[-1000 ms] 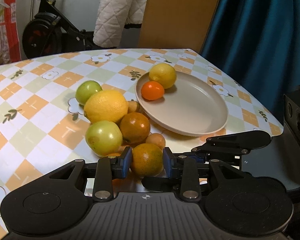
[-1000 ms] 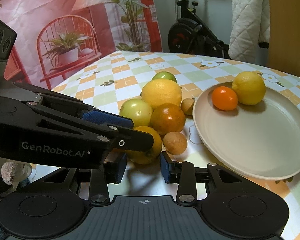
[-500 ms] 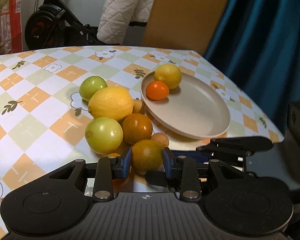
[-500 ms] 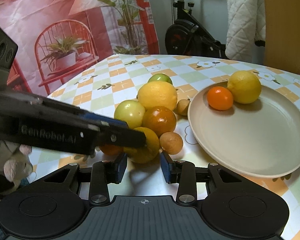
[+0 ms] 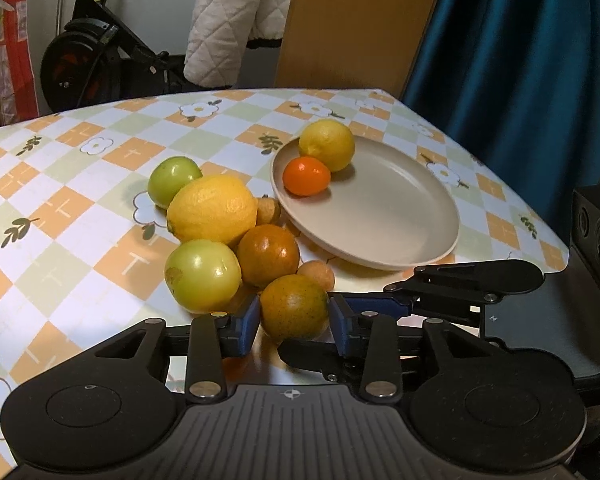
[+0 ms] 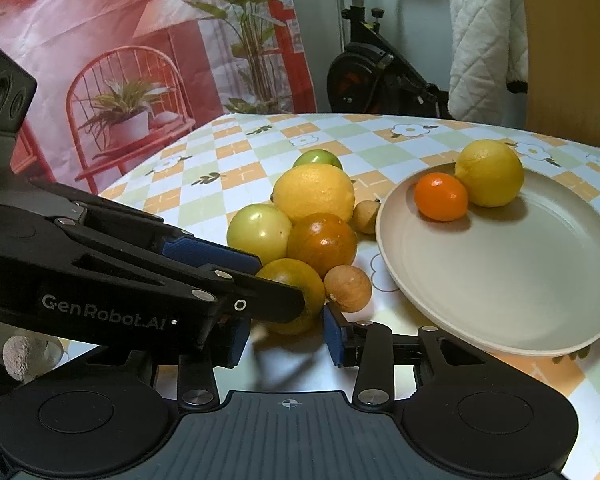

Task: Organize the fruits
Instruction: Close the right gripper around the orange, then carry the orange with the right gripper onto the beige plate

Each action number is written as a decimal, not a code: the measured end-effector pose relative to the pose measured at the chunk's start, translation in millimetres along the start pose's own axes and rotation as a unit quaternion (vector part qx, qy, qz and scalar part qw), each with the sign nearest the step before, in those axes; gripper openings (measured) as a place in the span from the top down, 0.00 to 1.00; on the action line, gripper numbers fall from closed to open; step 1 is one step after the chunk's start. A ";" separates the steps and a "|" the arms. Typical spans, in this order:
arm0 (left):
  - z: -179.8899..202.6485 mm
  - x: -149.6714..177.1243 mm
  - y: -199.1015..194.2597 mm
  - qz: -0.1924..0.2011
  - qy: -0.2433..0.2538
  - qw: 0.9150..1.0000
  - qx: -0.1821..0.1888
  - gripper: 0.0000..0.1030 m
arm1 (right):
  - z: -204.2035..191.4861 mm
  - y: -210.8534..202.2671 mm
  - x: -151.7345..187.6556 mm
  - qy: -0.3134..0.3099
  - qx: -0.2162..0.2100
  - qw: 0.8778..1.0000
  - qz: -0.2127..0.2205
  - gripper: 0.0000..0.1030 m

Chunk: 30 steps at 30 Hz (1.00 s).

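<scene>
**Jaws bracket a greenish-orange citrus; two fruits on the plate**

Jaws of the left gripper stand on either side of the greenish-orange citrus at the near end of the fruit cluster. They have just been opening, with that fruit between them. The blue pads sit at the fruit's flanks, with a thin gap visible at each side, so the jaws are released rather than clamped. The fruit rests on the surface.

Jaws of the right gripper have also just been opening. They are parted, with nothing gripped between them; only bare surface shows in the gap. The left gripper's fingers cross in front of the right gripper from the left side of the right wrist view.

Fruit cluster on the checked, flower-printed surface:
- large lemon at the centre;
- green fruit behind it;
- pale green fruit in front of it;
- dark orange fruit touching the pale green fruit and the bracketed citrus;
- small brown round fruit just beside the plate;
- second small brown fruit between the large lemon and the plate rim.

Plate: beige, to the right of the cluster. It carries a small bright orange fruit and a small lemon, touching each other at the far-left rim.
</scene>
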<state>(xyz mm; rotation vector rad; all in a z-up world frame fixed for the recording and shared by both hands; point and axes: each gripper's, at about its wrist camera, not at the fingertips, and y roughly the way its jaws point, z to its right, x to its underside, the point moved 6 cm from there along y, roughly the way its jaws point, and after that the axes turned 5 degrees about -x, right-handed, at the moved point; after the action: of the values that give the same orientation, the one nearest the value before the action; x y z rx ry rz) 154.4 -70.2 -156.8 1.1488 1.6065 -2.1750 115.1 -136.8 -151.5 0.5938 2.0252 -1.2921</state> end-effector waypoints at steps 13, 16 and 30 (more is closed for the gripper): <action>18.5 -28.3 -7.9 0.029 0.022 0.999 0.004 0.61 | 6.2 -25.0 -19.5 -0.016 0.027 0.999 0.044 0.65; 27.0 -36.8 -2.3 0.031 0.035 0.999 0.006 0.61 | 15.3 -30.5 -23.3 -0.010 0.034 0.998 0.053 0.65; 40.2 -66.3 41.4 0.006 0.050 0.999 0.015 0.62 | 68.1 -19.9 -35.5 0.007 0.061 0.996 0.057 0.65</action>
<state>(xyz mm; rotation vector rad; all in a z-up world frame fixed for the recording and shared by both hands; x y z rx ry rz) 204.4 -139.7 -137.2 1.2912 1.6064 -2.1721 145.2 -208.0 -133.7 0.7656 1.9039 -1.3525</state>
